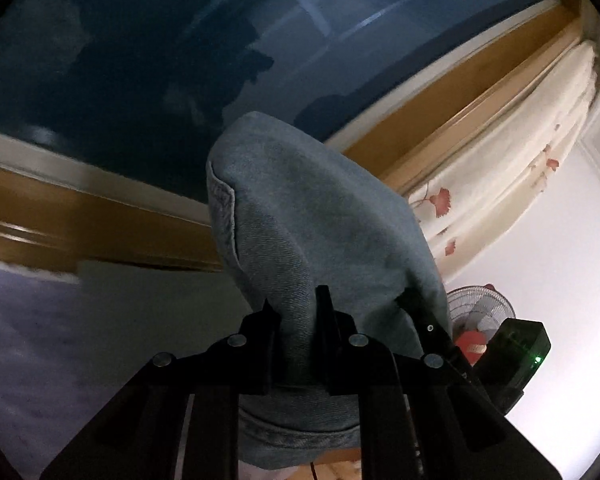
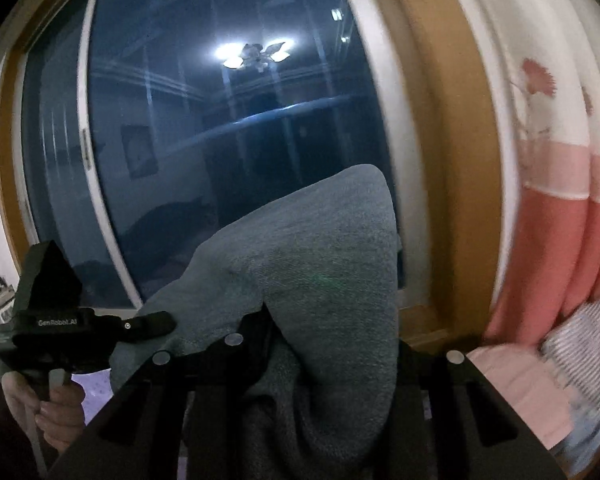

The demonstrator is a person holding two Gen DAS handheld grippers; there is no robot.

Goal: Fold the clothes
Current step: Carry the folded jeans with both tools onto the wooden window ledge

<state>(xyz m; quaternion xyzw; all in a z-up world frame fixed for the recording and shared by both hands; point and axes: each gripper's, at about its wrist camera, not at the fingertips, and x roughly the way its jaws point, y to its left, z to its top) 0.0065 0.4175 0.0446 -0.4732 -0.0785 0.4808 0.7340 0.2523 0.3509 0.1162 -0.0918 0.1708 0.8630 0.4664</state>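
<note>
A: What's the garment (image 1: 320, 240) made of?

B: Blue denim, matt, with a visible twill weave and a stitched seam along one edge. From the right wrist it looks rougher, almost nubbly.

A: And the left gripper (image 1: 296, 312) clamped on it?

B: Matt black plastic, with dull round metal rivets. The right gripper (image 2: 272, 320) looks the same.

A: Behind the denim?

B: A window (image 2: 220, 120) of glossy glass, mirroring a ceiling light, in a smooth brown wooden frame (image 1: 440, 92). Beside the frame, a thin cream cloth curtain (image 1: 500, 152) with red printed flowers.
</note>
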